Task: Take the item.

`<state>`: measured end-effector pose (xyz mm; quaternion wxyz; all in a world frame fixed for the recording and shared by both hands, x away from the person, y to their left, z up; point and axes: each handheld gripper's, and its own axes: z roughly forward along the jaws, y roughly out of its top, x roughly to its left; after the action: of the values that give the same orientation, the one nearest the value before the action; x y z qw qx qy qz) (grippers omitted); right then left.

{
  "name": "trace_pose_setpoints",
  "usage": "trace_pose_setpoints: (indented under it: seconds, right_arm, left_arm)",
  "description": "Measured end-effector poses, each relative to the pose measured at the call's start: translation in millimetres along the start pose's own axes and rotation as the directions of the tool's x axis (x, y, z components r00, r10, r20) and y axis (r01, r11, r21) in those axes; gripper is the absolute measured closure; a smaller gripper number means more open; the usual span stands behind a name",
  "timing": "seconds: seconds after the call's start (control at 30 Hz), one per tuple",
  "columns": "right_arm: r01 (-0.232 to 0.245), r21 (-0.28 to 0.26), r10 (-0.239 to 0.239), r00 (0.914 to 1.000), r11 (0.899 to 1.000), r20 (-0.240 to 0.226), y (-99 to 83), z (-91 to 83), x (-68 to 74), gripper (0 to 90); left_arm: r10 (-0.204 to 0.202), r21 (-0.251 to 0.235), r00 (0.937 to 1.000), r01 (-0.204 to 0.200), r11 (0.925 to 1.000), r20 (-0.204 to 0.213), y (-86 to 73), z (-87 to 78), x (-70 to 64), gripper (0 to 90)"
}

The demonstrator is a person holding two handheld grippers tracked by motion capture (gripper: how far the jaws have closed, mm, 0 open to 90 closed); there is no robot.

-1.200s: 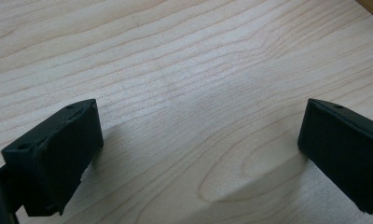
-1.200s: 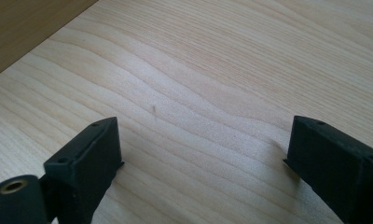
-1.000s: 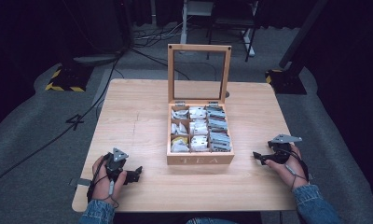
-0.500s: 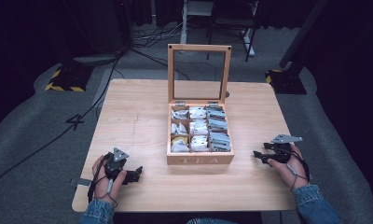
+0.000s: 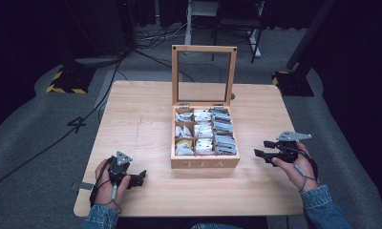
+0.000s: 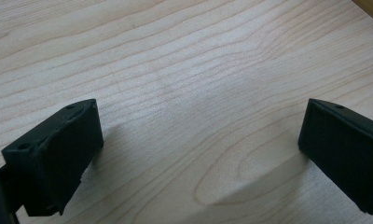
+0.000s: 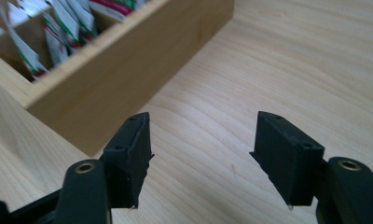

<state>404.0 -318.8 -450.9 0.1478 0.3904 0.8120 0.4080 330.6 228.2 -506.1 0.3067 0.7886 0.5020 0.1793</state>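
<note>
1. Bring your right gripper point(image 5: 261, 153), jaws spread and empty, up over the near right wall of the open wooden tea box point(image 5: 206, 162) before dipping in.
2. Keep your left gripper point(image 5: 140, 177), wide open and empty, resting on the pale wooden table point(image 5: 132, 119).
3. The box sits mid-table, lid upright, its compartments packed with white sachets point(image 5: 203, 130).
</note>
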Motion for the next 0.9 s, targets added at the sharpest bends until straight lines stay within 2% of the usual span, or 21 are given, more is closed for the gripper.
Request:
trace_pose_setpoints:
  seconds: [0.17, 0.5, 0.67, 0.9]
  right_arm:
    - [0.013, -0.048, -0.014, 0.9995, 0.999, -0.029, 20.3, -7.5, 12.3, 39.2]
    - [0.034, -0.077, -0.040, 0.9966, 0.996, -0.072, 45.9, -9.2, 29.2, 42.2]
    - [0.056, -0.096, -0.066, 0.9925, 0.994, -0.102, 64.3, -3.8, 40.6, 43.7]
    - [0.087, -0.078, -0.098, 0.9851, 0.993, -0.142, 81.9, 7.8, 54.3, 48.1]
  left_arm:
    - [-0.007, -0.002, 1.0000, 0.007, 1.0000, -0.001, 0.4, 0.6, -1.2, 0.1]
    - [-0.016, -0.001, 0.9998, 0.016, 0.9999, -0.009, 2.4, 2.1, -2.8, 0.0]
    - [-0.014, -0.002, 0.9998, 0.014, 0.9999, -0.010, 3.6, 3.3, -2.6, 0.0]
    - [-0.015, -0.002, 0.9998, 0.015, 0.9999, -0.009, 3.5, 3.3, -2.8, 0.0]
